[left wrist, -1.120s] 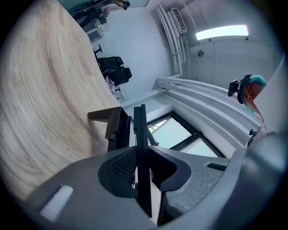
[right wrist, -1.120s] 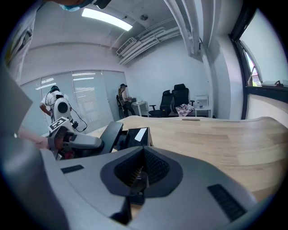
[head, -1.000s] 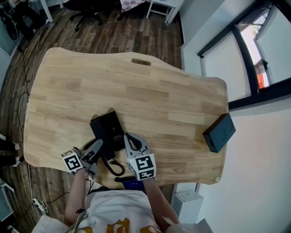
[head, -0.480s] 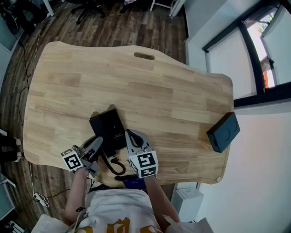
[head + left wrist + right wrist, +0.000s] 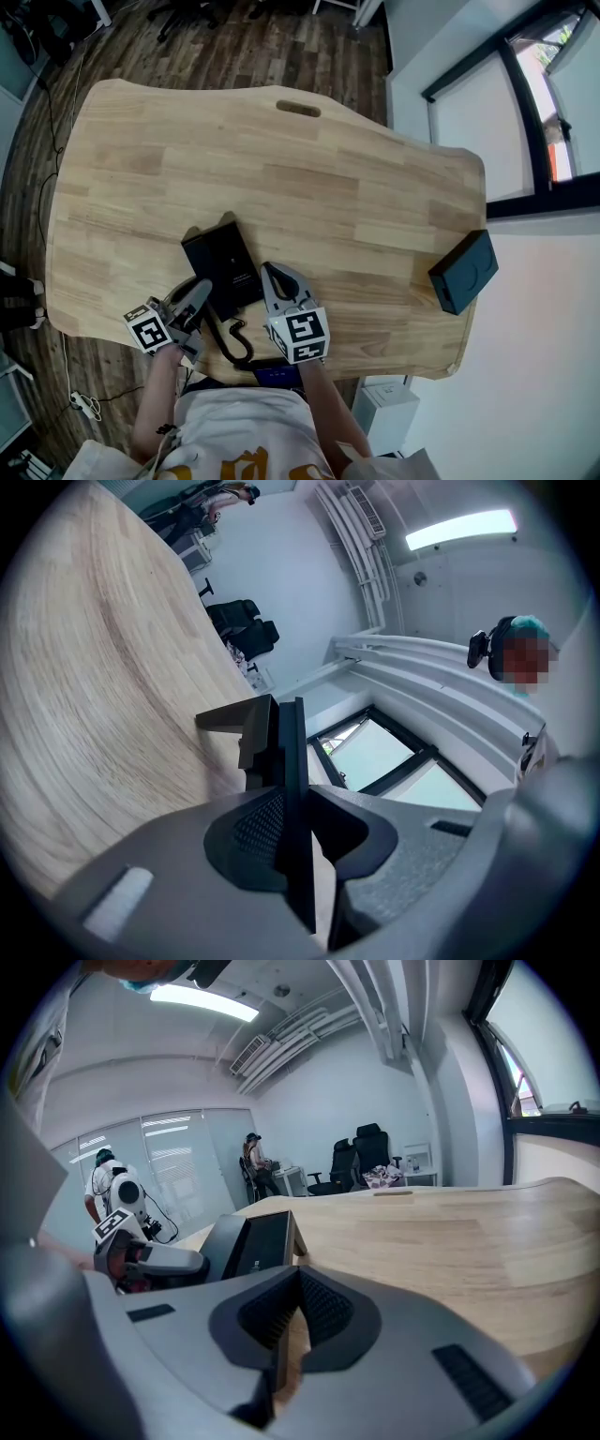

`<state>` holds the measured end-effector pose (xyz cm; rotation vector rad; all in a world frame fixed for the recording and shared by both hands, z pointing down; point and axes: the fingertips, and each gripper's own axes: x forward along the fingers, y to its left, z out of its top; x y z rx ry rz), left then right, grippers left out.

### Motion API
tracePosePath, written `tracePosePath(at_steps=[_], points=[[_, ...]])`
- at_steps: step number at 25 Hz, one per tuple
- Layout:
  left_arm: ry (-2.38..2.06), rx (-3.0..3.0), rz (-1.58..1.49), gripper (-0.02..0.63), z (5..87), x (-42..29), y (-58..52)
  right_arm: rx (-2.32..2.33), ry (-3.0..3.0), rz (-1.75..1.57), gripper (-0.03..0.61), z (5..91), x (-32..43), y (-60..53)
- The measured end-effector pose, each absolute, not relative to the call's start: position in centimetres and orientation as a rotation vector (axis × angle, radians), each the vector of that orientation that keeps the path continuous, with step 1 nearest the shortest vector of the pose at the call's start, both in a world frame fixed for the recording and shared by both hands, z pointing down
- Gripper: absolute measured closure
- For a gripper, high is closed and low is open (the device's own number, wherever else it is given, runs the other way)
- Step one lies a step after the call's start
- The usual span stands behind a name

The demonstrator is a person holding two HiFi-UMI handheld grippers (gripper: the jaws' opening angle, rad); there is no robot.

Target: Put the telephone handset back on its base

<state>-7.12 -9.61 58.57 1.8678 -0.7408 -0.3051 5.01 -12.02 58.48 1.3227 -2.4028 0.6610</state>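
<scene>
The black telephone base (image 5: 223, 265) lies flat on the wooden table (image 5: 281, 187), near its front edge. Its curly cord (image 5: 234, 342) loops off the front of the base toward the table edge. My left gripper (image 5: 199, 298) sits at the base's left side, shut on a thin black part that I take for the handset (image 5: 292, 789), seen edge-on between the pads. My right gripper (image 5: 270, 274) rests at the base's right side, its jaws together with nothing between them. The base (image 5: 248, 1241) shows ahead and to the left in the right gripper view.
A dark blue box (image 5: 463, 272) stands at the table's right edge. A slot (image 5: 298, 109) is cut in the far edge of the table. Office chairs stand on the wooden floor beyond. People stand in the background (image 5: 105, 1185). A window wall is at the right.
The head camera has drifted a little, so the table sits lower and more to the left. Both grippers stay beside the base; the cord has bunched slightly.
</scene>
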Motion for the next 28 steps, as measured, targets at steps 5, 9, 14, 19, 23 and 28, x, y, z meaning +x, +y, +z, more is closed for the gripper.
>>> tracePosePath(at_steps=[5, 9, 14, 19, 23, 28], points=[[-0.751, 1.881, -0.301, 0.537, 58.6, -7.2, -9.7, 1.323, -2.399, 0.664, 0.572, 58.7, 5.4, -12.1], [-0.775, 1.894, -0.301, 0.537, 58.5, -7.4, -9.8, 1.320, -2.403, 0.664, 0.572, 58.6, 5.5, -12.2], [-0.776, 1.862, -0.317, 0.537, 59.0, -7.6, -9.9, 1.318, -2.401, 0.665, 0.572, 58.8, 5.6, -12.4], [-0.779, 1.864, -0.297, 0.537, 59.1, -7.7, -10.0, 1.308, -2.403, 0.670, 0.572, 58.9, 5.3, -12.4], [-0.785, 1.862, -0.235, 0.537, 59.5, -7.4, -10.0, 1.306, -2.396, 0.671, 0.572, 58.9, 5.4, -12.4], [-0.781, 1.853, -0.229, 0.535, 59.6, -7.3, -10.1, 1.315, -2.390, 0.675, 0.572, 59.0, 5.6, -12.5]])
